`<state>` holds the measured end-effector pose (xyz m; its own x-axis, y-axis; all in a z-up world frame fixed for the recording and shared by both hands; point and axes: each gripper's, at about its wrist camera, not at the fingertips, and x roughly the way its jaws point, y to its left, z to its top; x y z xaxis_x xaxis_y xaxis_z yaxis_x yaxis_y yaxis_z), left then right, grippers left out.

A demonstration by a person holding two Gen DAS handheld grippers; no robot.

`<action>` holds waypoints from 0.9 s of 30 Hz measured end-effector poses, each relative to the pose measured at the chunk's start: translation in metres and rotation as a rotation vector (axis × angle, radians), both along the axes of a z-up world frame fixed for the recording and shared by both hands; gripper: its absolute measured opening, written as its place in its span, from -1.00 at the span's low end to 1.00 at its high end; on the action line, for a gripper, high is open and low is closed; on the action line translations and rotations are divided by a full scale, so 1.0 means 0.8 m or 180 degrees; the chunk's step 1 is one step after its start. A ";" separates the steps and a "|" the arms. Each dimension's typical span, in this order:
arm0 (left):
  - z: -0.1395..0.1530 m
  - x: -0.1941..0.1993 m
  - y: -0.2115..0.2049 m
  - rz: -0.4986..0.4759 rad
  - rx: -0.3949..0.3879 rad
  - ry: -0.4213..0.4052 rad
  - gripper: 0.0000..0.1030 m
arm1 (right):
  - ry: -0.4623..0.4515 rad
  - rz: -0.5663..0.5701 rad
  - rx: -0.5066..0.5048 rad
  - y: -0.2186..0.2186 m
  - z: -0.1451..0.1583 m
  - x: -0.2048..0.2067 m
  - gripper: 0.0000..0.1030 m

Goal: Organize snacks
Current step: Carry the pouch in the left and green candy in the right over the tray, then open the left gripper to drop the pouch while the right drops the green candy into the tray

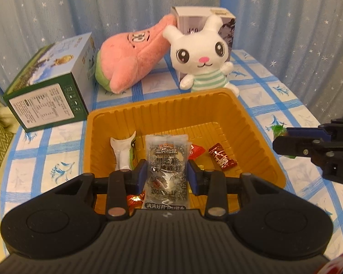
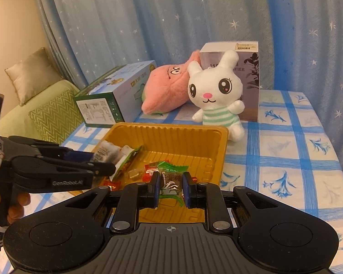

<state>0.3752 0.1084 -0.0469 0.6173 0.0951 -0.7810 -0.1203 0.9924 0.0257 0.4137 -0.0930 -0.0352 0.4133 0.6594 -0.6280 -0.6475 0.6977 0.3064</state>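
Holding 2 snacks at once, both pairs of tongs hang at the ribbed golden plastic tray (image 1: 251,116) that sits on the blue-checked desk (image 2: 297,159). The left tongs (image 1: 167,174) are narrowed onto a long clear packet of black sesame cake (image 1: 166,159), gripped by its middle above the tray's near half. The right tongs (image 2: 170,183) are clamped on a small green-wrapped dark candy (image 2: 171,178), at the tray's near rim, toward the desk's right edge.

Already in the tray lie a white-and-green pouch (image 1: 123,153) and 2 red-wrapped candies (image 1: 221,157).

Risks from here, as I judge them:
- The sesame packet is slick film held only at its waist; a loose squeeze could let it slide out crooked or land half over the rim.
- The 2 tongs stand near each other, so releasing together could knock them or the light tray, which looks easy to shove.
- The green candy is close to the rim; dropped there, it may bounce onto the desk.

A white plush rabbit (image 1: 201,54) stands just behind the tray's far edge.
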 end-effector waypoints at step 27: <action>-0.050 0.033 0.005 0.0015 -0.0067 0.0349 -0.29 | 0.0114 -0.0032 -0.0082 0.008 -0.022 0.028 -0.60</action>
